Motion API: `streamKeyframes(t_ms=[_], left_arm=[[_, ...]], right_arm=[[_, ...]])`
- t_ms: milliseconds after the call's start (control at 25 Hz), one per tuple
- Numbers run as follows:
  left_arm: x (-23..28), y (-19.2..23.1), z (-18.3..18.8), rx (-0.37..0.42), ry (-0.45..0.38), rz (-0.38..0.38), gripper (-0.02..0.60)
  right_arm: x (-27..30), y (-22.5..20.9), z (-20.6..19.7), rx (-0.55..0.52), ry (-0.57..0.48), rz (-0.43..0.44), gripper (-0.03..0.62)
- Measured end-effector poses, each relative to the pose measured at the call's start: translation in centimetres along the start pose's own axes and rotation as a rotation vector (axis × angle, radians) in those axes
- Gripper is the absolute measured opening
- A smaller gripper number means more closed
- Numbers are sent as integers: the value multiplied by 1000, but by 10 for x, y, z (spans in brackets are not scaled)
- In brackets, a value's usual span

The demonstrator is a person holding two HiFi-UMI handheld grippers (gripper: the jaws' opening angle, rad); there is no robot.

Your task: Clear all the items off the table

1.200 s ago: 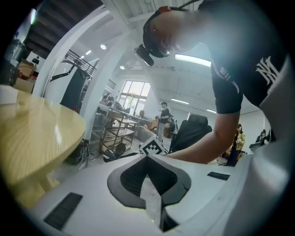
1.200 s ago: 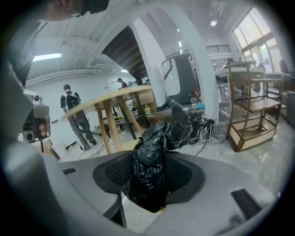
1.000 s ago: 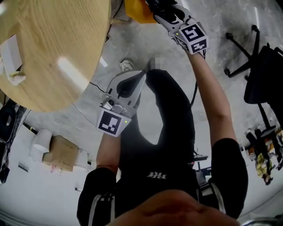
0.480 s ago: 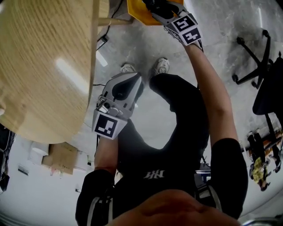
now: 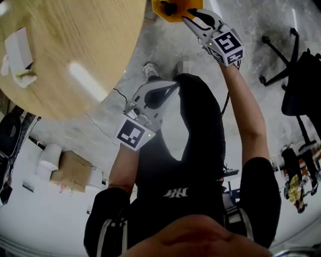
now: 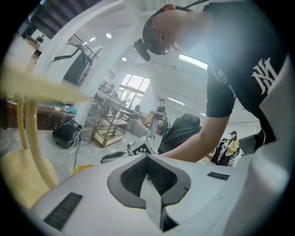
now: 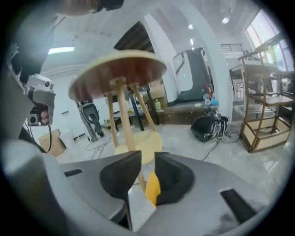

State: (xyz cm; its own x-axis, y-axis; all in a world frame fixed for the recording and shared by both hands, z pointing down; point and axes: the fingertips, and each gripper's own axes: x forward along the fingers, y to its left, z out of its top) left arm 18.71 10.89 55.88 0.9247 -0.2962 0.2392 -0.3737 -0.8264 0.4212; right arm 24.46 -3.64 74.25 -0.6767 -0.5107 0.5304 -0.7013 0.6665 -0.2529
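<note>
The round wooden table (image 5: 85, 35) fills the upper left of the head view. A white box (image 5: 18, 49) and a crumpled tissue (image 5: 22, 79) lie near its left rim. A yellow bin (image 5: 173, 11) sits on the floor at the top edge, with a dark item (image 5: 168, 7) inside. My right gripper (image 5: 193, 17) hovers just right of the bin. Its jaws (image 7: 146, 161) are closing with only a narrow gap and nothing between them. My left gripper (image 5: 173, 86) hangs by the person's thigh below the table's edge, shut and empty (image 6: 147, 159).
A black office chair (image 5: 296, 75) stands at the right. A cardboard box (image 5: 72, 173) and a white roll (image 5: 47, 158) lie on the floor at lower left. The right gripper view shows the table's wooden legs (image 7: 122, 115) and cables on the floor.
My right gripper has drawn back out of the yellow bin, and its jaws have narrowed. The left gripper stays shut by the thigh. The head camera has swung, which brings the table's items back into view.
</note>
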Motion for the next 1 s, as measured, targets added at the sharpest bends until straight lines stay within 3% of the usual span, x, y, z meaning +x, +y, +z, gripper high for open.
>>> streamKeyframes(t_ms=[120,200,360,480,600,680,840,1000], left_arm=[[-24,-38,62,-45,0,-2,11],[-44,-46,112,-61,-22,36,11],[-81,-51,224,44,-132,167,9],[-115,-47,283,81,-191,231,11],[-152,-37,327,27,-312,281,9],[-178,-29,341,37,-341,329,9],[-228,-9,338,136,-261,429,9],[-273,32,327,160,-212,484,10]], right_arm=[[-75,36,96,-25,-110,34,7],[-127,59,173,-67,-197,39,5],[-218,119,338,-181,-429,103,3],[-249,171,412,-237,-496,180,3],[-245,217,452,-275,-518,279,3],[-228,244,464,-282,-513,341,3],[-185,292,471,-297,-472,409,5],[-136,314,480,-249,-411,397,31]])
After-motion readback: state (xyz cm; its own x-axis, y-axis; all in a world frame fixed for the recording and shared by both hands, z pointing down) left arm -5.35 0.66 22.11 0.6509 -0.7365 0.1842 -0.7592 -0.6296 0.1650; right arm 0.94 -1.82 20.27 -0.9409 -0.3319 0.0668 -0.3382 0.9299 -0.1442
